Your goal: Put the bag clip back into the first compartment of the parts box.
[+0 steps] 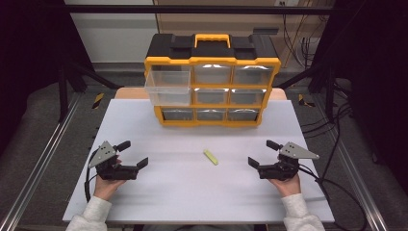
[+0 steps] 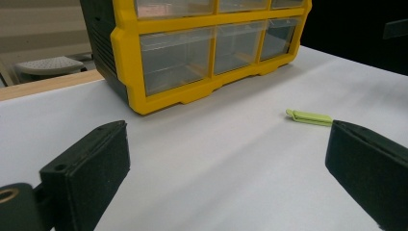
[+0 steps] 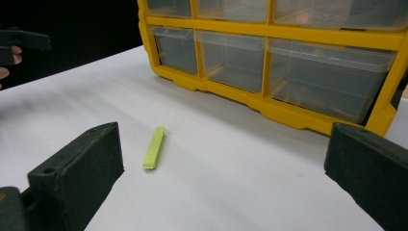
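Work looks barely begun: green clip (image 1: 210,157) lies untouched mid-surface, between left gripper (image 1: 133,154) at nine o'clock and right gripper (image 1: 260,152) at three, jaws apart; top-left drawer (image 1: 168,86) already pulled out.

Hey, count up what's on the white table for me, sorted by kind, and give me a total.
Drawer organizer, yellow and black: 1, with 9 clear drawers, the top left one pulled out
Small light green clip: 1
Handheld grippers: 2, the left gripper and the right gripper, both open and holding nothing
Total: 4
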`<state>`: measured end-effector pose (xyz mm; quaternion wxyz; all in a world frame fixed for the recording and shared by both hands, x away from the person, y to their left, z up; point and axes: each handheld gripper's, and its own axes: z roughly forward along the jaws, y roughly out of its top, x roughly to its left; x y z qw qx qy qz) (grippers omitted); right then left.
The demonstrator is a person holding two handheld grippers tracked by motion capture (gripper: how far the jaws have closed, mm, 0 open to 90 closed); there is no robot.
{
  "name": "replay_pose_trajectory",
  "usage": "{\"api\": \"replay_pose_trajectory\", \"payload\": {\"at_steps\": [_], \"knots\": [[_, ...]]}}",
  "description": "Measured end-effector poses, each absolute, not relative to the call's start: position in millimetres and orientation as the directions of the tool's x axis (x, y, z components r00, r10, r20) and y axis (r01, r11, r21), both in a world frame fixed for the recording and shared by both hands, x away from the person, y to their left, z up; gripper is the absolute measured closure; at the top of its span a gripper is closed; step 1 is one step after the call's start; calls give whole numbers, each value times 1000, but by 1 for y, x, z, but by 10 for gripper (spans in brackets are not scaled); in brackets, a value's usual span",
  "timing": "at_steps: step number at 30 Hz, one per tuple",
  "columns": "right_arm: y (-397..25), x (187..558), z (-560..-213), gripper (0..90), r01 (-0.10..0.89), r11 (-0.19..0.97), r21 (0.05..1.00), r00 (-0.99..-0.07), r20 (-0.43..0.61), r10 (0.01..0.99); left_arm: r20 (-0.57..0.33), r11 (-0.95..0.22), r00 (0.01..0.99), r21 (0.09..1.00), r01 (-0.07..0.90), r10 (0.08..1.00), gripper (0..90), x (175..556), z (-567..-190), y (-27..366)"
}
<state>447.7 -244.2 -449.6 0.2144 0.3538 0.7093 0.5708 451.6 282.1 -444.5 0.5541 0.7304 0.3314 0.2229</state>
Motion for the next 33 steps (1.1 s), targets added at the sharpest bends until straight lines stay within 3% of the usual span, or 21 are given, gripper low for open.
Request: {"api": "replay_pose_trajectory", "payload": {"at_steps": [33], "knots": [[-176, 472, -428, 10, 303, 217, 928, -704, 64, 708, -33, -175, 677, 956, 237, 735, 16, 452, -446, 282]]}}
